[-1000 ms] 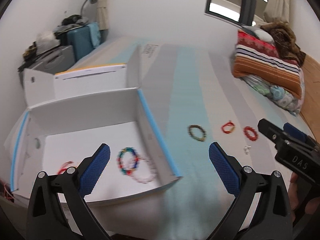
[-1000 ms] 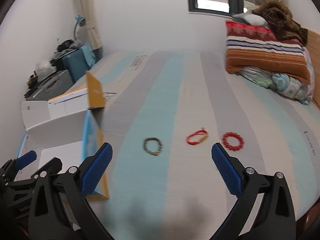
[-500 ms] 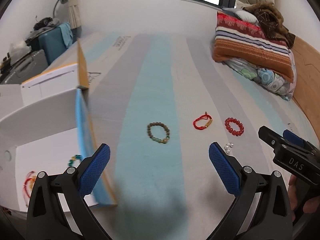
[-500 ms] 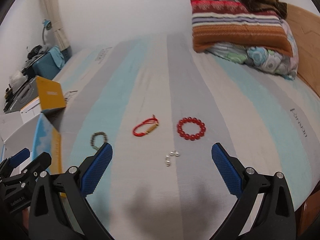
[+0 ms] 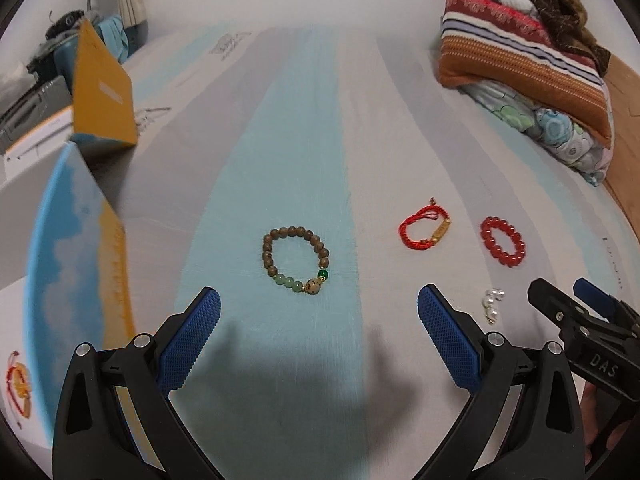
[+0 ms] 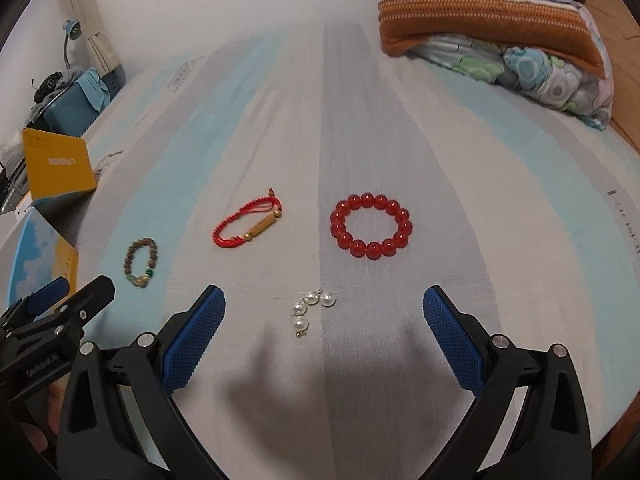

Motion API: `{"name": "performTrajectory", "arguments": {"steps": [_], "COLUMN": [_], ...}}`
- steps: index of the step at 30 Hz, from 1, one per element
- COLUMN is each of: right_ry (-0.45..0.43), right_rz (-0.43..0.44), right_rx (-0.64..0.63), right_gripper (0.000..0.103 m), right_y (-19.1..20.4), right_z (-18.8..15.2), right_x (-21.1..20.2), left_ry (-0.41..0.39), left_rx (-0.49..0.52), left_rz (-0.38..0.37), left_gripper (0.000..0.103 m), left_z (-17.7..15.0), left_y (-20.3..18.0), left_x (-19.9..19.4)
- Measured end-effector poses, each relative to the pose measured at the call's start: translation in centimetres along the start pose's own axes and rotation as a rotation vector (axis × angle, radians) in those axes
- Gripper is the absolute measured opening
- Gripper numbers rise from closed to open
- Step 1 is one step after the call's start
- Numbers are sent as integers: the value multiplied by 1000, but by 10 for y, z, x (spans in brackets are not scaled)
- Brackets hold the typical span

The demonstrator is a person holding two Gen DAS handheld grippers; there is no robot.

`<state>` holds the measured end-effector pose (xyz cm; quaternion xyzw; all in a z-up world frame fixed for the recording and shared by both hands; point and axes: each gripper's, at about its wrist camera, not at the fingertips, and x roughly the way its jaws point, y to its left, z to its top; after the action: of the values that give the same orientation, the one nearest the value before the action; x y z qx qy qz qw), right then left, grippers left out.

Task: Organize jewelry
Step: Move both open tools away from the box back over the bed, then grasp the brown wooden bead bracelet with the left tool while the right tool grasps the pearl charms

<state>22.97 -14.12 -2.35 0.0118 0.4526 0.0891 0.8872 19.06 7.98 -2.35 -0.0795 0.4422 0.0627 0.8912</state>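
Several pieces of jewelry lie on the striped bed. A brown and green bead bracelet (image 5: 296, 259) lies just ahead of my open, empty left gripper (image 5: 318, 332); it also shows in the right wrist view (image 6: 141, 263). A red cord bracelet (image 5: 425, 227) (image 6: 250, 223), a red bead bracelet (image 5: 503, 247) (image 6: 371, 227) and small pearl pieces (image 5: 492, 305) (image 6: 310, 309) lie to the right. My right gripper (image 6: 322, 330) is open and empty, just short of the pearls. The open box (image 5: 76, 240) stands at the left, with a red piece (image 5: 18, 384) inside.
Folded striped blankets and a flowered quilt (image 6: 492, 28) are piled at the far right of the bed. A wooden headboard (image 5: 624, 120) runs along the right. A blue suitcase and clutter (image 6: 68, 96) stand beyond the bed's left side.
Both grippers swung right, away from the box, and came lower and closer to the jewelry on the bed. The jaws stayed open.
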Motion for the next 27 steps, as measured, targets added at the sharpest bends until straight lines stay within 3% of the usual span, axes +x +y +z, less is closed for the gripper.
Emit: {"name": "performTrajectory", "arguments": {"steps": [17,24,27], "right_ry": [69,98,110], "right_rz": [-11,-11,-15], "right_rx": [-59,-68,-74], "right_gripper": [95,78,69], "right_y": [22,27,30], "right_z": [-7,-10,-11], "right_x": [51,59,62], "left_ry": [46,63,67], "left_rx": [-5,-9,-6], "left_rz": [38,50,69], "left_gripper": [97,95,88], "left_z": [14,15,15], "left_y": [10,17,18], "left_x": [71,83,84]}}
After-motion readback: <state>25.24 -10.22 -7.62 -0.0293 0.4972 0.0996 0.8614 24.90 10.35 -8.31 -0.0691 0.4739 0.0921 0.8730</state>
